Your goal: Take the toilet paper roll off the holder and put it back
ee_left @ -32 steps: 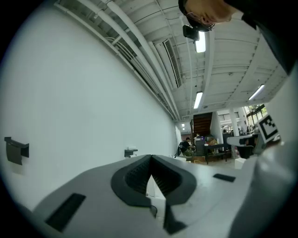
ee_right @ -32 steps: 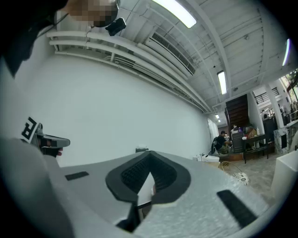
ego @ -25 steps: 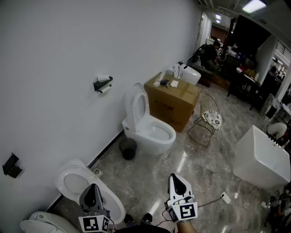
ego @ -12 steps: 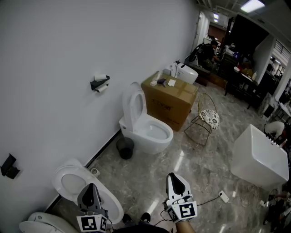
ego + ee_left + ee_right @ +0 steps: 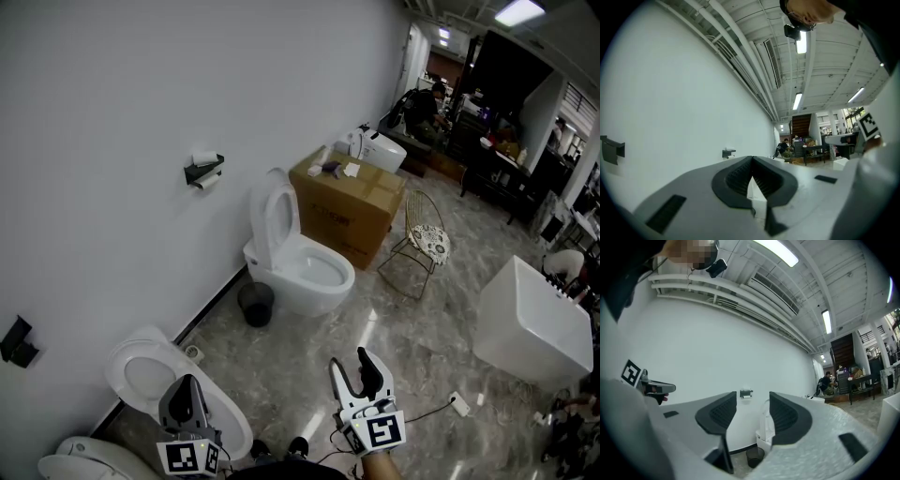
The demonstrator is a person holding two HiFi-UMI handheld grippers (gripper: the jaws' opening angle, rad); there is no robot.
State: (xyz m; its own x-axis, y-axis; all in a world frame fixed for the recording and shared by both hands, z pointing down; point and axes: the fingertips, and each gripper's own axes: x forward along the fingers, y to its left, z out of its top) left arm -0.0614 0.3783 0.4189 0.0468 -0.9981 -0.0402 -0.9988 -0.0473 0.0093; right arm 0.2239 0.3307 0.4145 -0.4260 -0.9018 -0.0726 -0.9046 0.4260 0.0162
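At the lower left of the head view, the left claw (image 5: 188, 392) hangs low over the floor (image 5: 309, 375), close to the wall (image 5: 103, 103). In the left gripper view its jaws are pressed together at the tips and nothing is between them (image 5: 752, 160).

The holder (image 5: 203, 171) is at the upper left of the head view. It is a small dark bracket fixed on the wall, and it is well apart from both claws. The roll (image 5: 207, 183) hangs under it, so it is not taken off yet. Its long axis seems to lie level and along the wall, but it is too small to be sure. Right of the holder and lower, a toilet (image 5: 292, 253) stands against the same wall.

At the lower centre, the right claw (image 5: 353, 369) is opening. Its jaws stand partly apart and hold nothing. In the right gripper view, the holder (image 5: 746, 393) shows far away in the gap between the two jaws (image 5: 753, 409), so this claw already looks toward it.

The roll lies forward and to the left of both claws, and higher than them. The left claw is on the wall side. I judge that the right claw, open and aimed, will take the roll, but the person must first walk along the wall.
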